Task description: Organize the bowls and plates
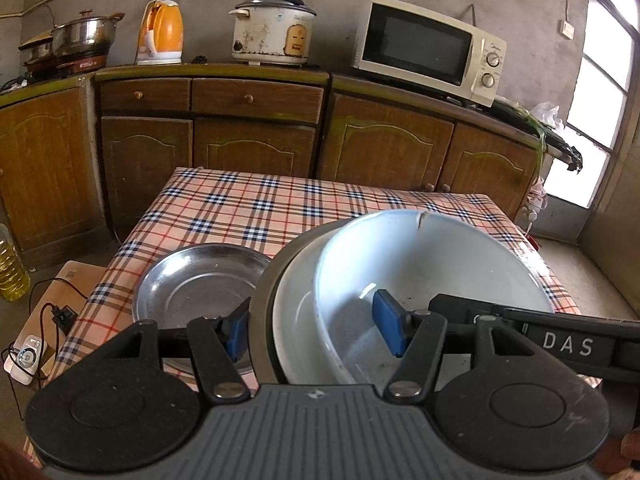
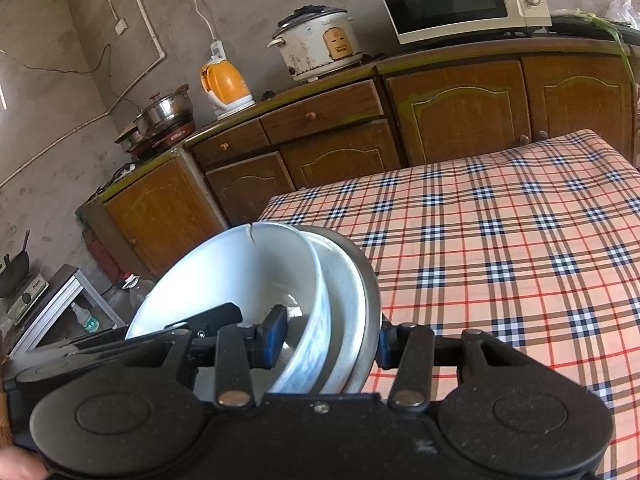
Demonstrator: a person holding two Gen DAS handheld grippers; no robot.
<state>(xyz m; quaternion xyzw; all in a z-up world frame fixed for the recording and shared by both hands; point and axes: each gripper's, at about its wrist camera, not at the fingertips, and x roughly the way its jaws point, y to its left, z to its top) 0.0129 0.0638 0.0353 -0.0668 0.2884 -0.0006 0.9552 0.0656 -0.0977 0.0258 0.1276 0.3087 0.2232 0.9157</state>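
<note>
Three bowls are nested in one stack: a cracked white bowl (image 1: 432, 256) (image 2: 240, 268) sits inside a second white bowl (image 1: 296, 320) (image 2: 344, 280), which sits in a metal bowl (image 1: 268, 292) (image 2: 370, 280). My left gripper (image 1: 313, 332) is shut on the stack's left rims, one blue pad inside and one outside. On the opposite side my right gripper (image 2: 329, 340) is shut the same way. The stack hangs tilted over the near left part of the plaid table (image 1: 248, 204) (image 2: 500, 220). A steel plate (image 1: 196, 280) lies on the cloth just left of the stack.
Wooden cabinets (image 1: 256, 140) run behind the table, carrying a microwave (image 1: 428, 48), a rice cooker (image 1: 272, 32), an orange kettle (image 1: 160, 32) and a steel pot (image 1: 84, 36). An oil bottle (image 1: 12, 272) and cables lie on the floor at the left. A person's fingers (image 2: 16, 468) show at the frame edge.
</note>
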